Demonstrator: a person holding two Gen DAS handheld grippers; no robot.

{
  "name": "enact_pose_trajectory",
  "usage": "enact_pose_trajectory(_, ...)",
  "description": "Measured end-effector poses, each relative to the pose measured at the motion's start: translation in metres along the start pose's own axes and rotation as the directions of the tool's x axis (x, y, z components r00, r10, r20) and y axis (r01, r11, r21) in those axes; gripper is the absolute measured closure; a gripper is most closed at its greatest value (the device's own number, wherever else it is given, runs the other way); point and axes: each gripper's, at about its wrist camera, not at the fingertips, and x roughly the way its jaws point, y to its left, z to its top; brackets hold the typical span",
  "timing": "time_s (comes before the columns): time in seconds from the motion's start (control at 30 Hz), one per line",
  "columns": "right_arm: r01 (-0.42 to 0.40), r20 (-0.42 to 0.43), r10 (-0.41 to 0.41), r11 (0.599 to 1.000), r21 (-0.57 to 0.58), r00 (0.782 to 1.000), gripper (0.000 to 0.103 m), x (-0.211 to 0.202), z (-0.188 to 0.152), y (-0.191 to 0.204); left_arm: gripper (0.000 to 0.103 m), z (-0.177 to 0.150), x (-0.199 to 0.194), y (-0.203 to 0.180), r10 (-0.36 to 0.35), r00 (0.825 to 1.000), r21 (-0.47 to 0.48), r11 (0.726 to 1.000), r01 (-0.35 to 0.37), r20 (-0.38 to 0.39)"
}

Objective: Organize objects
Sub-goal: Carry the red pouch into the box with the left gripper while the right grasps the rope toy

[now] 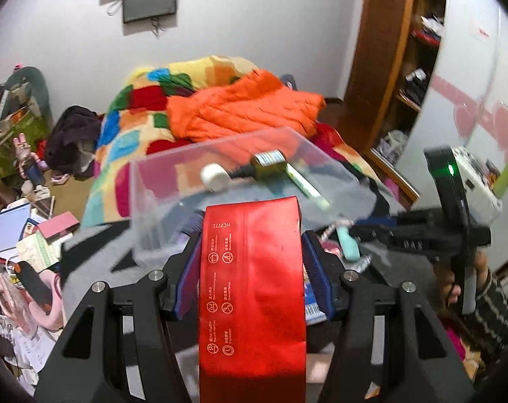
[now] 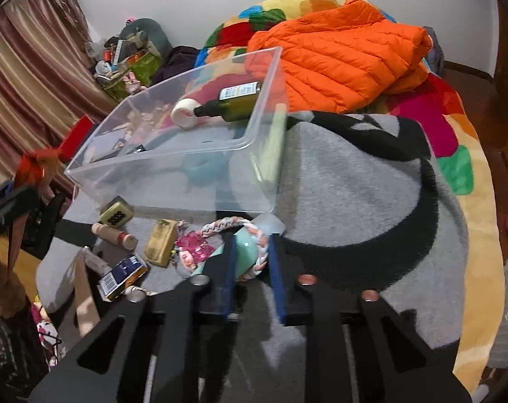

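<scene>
Left gripper (image 1: 250, 255) clamps the red pouch (image 1: 250, 288), to go into the clear bin (image 1: 173, 181) beyond; right gripper (image 2: 252, 252) straddles the mint object (image 2: 245, 247), grip uncertain.

A bin (image 2: 173, 181) is set on a blanket (image 2: 354, 201) spread over the bed. Inside it, a bottle (image 2: 235, 102) is propped against the right wall, with a tape roll (image 2: 185, 114) touching its neck on the left. Behind the bin, a jacket (image 2: 338, 57) is piled on a quilt (image 2: 455, 141). Before the bin, a block (image 2: 160, 241), a peg (image 2: 114, 233), a small box (image 2: 123, 277) and a braided cord (image 2: 227, 226) are scattered on the blanket. A pouch (image 1: 250, 288) is gripped by the left gripper (image 1: 250, 245), just before the bin (image 1: 173, 181). A tube (image 2: 244, 243) is flanked by the right gripper (image 2: 252, 252) fingers.
</scene>
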Motion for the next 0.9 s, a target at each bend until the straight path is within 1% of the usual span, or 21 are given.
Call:
enact_pose_trajectory(0.1, -0.007, 0.008, 0.007, 1.0, -0.004, 1.0, 0.095, -0.002, -0.003, 0.002, 0.045, 0.011, -0.004, 0.006, 0.05, 0.998, -0.005, 0.999, -0.05, 0.029)
enact_pose_trajectory(0.2, -0.027, 0.029, 0.027, 1.0, 0.005, 0.999, 0.096, -0.009, -0.003, 0.003, 0.045, 0.023, -0.002, 0.011, 0.111, 0.993, 0.009, 0.994, -0.111, 0.046)
enact_pose_trajectory(0.33, -0.047, 0.06, 0.047, 0.999, 0.007, 0.997, 0.096, -0.023, -0.003, 0.006, 0.045, 0.04, 0.018, 0.017, 0.18, 0.983, 0.041, 0.983, -0.181, 0.028)
enact_pose_trajectory(0.43, -0.05, 0.084, 0.051, 0.999, -0.008, 0.995, 0.096, -0.034, -0.003, 0.01, 0.045, 0.051, 0.043, 0.022, 0.205, 0.979, 0.075, 0.976, -0.202, -0.021)
enact_pose_trajectory(0.5, -0.025, 0.094, 0.027, 0.999, -0.026, 0.995, 0.096, -0.038, -0.003, 0.012, 0.045, 0.056, 0.065, 0.026, 0.212, 0.975, 0.096, 0.974, -0.204, -0.074)
enact_pose_trajectory(0.53, -0.007, 0.094, 0.01, 0.999, -0.036, 0.996, 0.096, -0.04, -0.003, 0.013, 0.045, 0.056, 0.072, 0.026, 0.218, 0.972, 0.103, 0.972, -0.209, -0.087)
enact_pose_trajectory(0.6, 0.0, 0.075, 0.003, 0.999, -0.038, 0.997, 0.096, -0.038, -0.003, 0.012, 0.045, 0.059, 0.089, 0.027, 0.215, 0.968, 0.123, 0.972, -0.199, -0.129)
enact_pose_trajectory(0.63, 0.001, 0.062, 0.001, 0.999, -0.039, 0.998, 0.093, -0.035, -0.004, 0.01, 0.045, 0.061, 0.098, 0.027, 0.222, 0.964, 0.129, 0.97, -0.204, -0.147)
enact_pose_trajectory(0.67, 0.007, 0.05, -0.005, 0.999, -0.036, 0.999, 0.086, -0.032, -0.004, 0.009, 0.045, 0.062, 0.103, 0.026, 0.224, 0.961, 0.135, 0.97, -0.204, -0.159)
enact_pose_trajectory(0.7, 0.016, 0.042, -0.015, 0.999, -0.032, 0.999, 0.082, -0.029, -0.004, 0.007, 0.045, 0.063, 0.108, 0.025, 0.221, 0.96, 0.141, 0.97, -0.198, -0.173)
enact_pose_trajectory(0.73, 0.023, 0.038, -0.022, 0.999, -0.028, 0.999, 0.073, -0.025, -0.004, 0.004, 0.045, 0.064, 0.113, 0.025, 0.218, 0.958, 0.141, 0.971, -0.194, -0.185)
enact_pose_trajectory(0.77, 0.029, 0.034, -0.029, 0.999, -0.023, 0.999, 0.069, -0.021, -0.004, 0.002, 0.045, 0.066, 0.119, 0.025, 0.206, 0.957, 0.134, 0.974, -0.181, -0.206)
enact_pose_trajectory(0.83, 0.029, 0.019, -0.029, 1.0, -0.008, 0.999, 0.069, -0.013, -0.001, -0.002, 0.045, 0.067, 0.121, 0.023, 0.177, 0.958, 0.113, 0.982, -0.154, -0.225)
enact_pose_trajectory(0.9, 0.012, 0.003, -0.012, 1.0, 0.006, 1.0, 0.069, -0.006, -0.001, -0.006, 0.045, 0.067, 0.117, 0.022, 0.147, 0.964, 0.093, 0.987, -0.13, -0.222)
